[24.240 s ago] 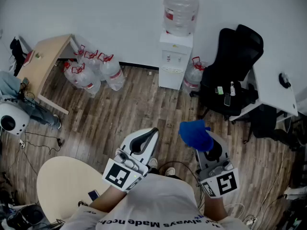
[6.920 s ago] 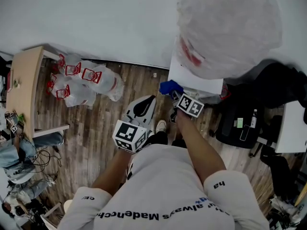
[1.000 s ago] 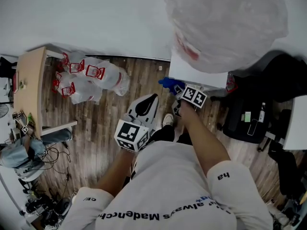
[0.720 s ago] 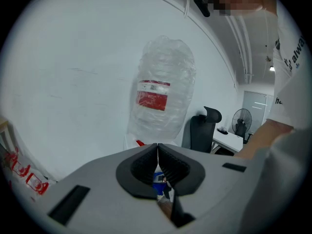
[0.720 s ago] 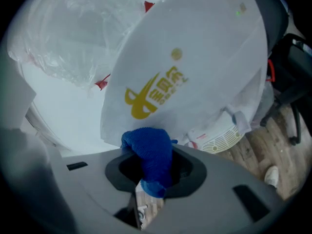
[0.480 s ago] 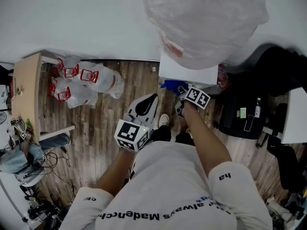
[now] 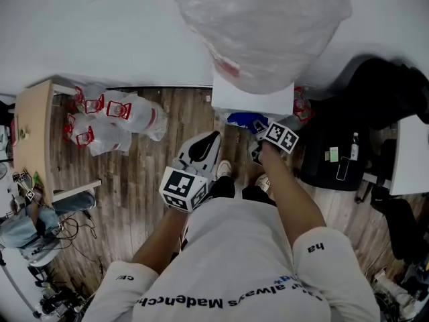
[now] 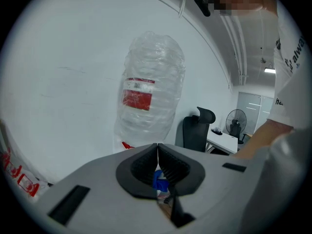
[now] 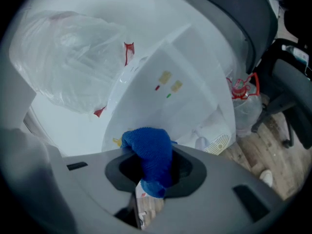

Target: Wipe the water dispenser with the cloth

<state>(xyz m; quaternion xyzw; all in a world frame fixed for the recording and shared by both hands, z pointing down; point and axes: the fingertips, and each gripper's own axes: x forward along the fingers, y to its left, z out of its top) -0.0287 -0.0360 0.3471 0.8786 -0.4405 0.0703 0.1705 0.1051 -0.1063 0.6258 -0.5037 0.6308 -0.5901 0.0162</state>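
The white water dispenser (image 7: 251, 100) stands against the wall with a large clear bottle (image 7: 258, 25) on top; its front panel (image 9: 170, 101) fills the right gripper view. My right gripper (image 7: 258, 129) is shut on the blue cloth (image 9: 150, 157), which bunches out of its jaws close to the dispenser's lower front (image 7: 242, 119). My left gripper (image 7: 201, 147) hangs to the left over the floor, jaws shut with nothing in them. In the left gripper view the bottle (image 8: 148, 101) shows ahead and a bit of blue cloth (image 8: 160, 180) peeks behind the jaws.
Several empty water jugs (image 7: 110, 116) lie on the wood floor to the left, beside a wooden table (image 7: 32, 133). A black office chair (image 7: 355, 133) and a white desk (image 7: 410, 159) stand to the right of the dispenser. A spare jug (image 9: 241, 96) sits by its right side.
Over the last second my right gripper with the cloth has shifted rightward across the dispenser's front. The left gripper has stayed in place.
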